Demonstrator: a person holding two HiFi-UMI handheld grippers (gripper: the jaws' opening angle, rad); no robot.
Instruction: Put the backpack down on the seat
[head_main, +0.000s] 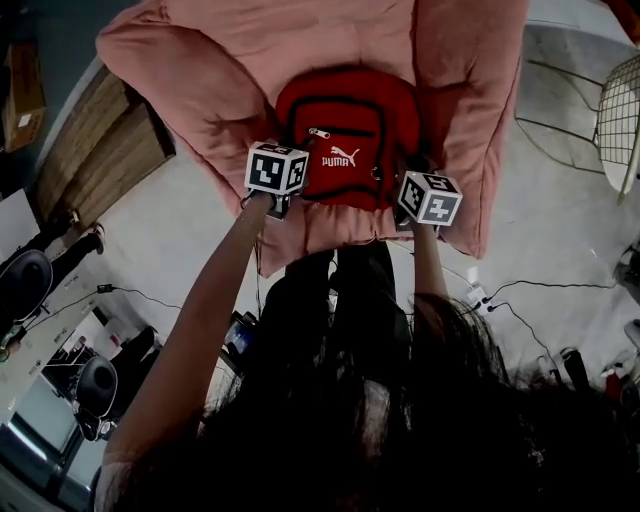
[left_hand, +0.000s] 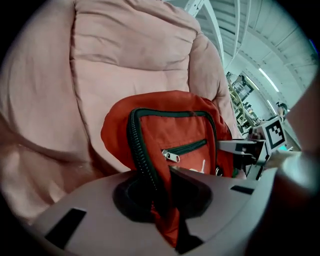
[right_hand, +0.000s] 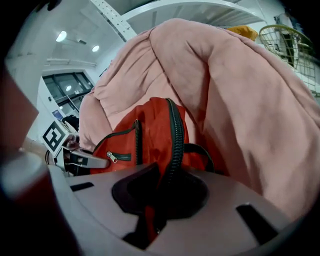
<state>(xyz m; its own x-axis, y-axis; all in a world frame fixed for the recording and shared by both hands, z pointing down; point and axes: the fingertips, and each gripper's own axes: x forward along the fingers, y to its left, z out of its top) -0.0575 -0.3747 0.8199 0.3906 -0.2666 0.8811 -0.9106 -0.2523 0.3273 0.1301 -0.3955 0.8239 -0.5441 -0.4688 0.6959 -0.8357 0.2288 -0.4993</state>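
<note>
A red backpack (head_main: 345, 140) stands upright in the hollow of a pink padded seat (head_main: 190, 80), its front pocket facing the person. The left claw (left_hand: 162, 200) is clamped on the fabric by the zip at one side, and the right claw (right_hand: 160, 200) pinches the opposite side. Whether the base rests on the cushion cannot be told.

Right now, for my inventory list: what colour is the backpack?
Red; the backpack shows best in the head view.
</note>
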